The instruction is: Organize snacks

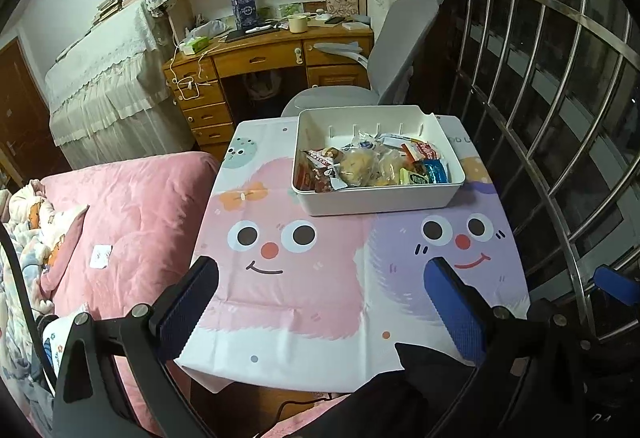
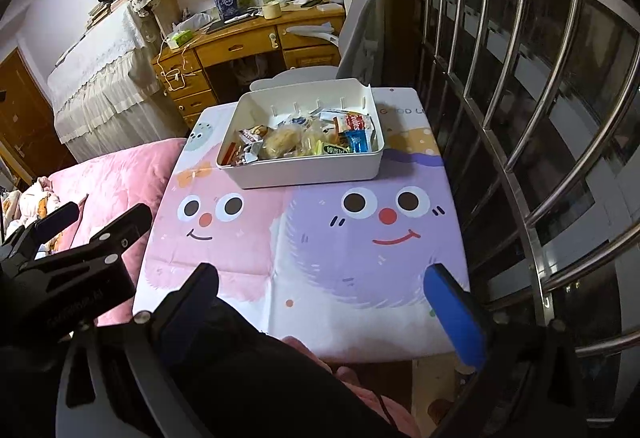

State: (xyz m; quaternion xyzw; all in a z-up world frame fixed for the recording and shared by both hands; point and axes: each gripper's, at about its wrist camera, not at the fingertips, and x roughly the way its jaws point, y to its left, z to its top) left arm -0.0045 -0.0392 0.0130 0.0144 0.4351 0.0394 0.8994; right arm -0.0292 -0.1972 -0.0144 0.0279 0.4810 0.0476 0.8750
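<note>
With my left gripper (image 1: 320, 302) and right gripper (image 2: 324, 302) both wide apart and empty, the wrapped snacks (image 1: 372, 164) lie ahead in the white rectangular plastic bin (image 1: 376, 200), so sorting looks finished or awaits reaching forward.

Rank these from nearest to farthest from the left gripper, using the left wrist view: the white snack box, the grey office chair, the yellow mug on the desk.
From the left gripper:
1. White snack box, on the small table straight ahead.
2. Grey office chair, just behind the table, to the right.
3. Yellow mug, on the wooden desk at the far wall.
</note>
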